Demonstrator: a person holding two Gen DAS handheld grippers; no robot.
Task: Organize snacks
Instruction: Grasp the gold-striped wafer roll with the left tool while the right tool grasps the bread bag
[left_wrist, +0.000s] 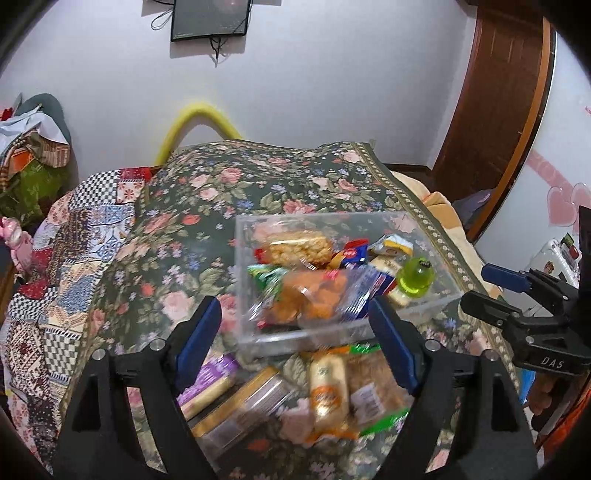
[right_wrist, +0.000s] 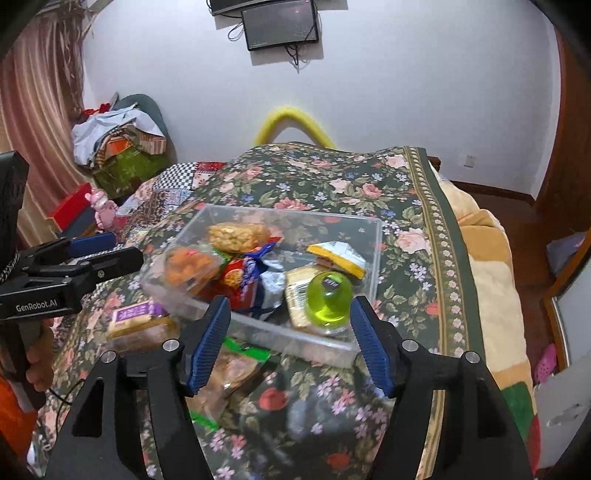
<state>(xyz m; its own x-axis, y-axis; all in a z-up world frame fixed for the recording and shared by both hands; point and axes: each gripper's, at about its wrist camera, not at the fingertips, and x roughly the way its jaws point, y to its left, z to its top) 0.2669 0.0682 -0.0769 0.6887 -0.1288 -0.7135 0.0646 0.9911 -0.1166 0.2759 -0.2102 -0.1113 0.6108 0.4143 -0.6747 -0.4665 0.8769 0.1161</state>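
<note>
A clear plastic box (left_wrist: 436, 299) (right_wrist: 373, 236) sits on a floral bedspread and holds several snacks: a peanut bar (left_wrist: 295, 248) (right_wrist: 236, 236), an orange snack bag (left_wrist: 310, 295) (right_wrist: 188, 267), a green jelly cup (left_wrist: 415, 282) (right_wrist: 330, 301) and yellow packets (right_wrist: 338, 258). Loose snacks lie in front of the box: a purple bar (left_wrist: 212, 376) (right_wrist: 135, 314), a gold pack (left_wrist: 243, 406) and an orange wrapped roll (left_wrist: 328, 391). My left gripper (left_wrist: 295, 354) is open and empty above the loose snacks. My right gripper (right_wrist: 290, 347) is open and empty at the box's near edge.
The floral bedspread (left_wrist: 221, 192) (right_wrist: 399, 206) covers the bed, with a patchwork quilt (left_wrist: 74, 251) to the left and a beige blanket (right_wrist: 487, 258) at the right edge. A pile of clothes and boxes (right_wrist: 118, 147) stands at the far left. A yellow tube (right_wrist: 291, 122) arches behind the bed.
</note>
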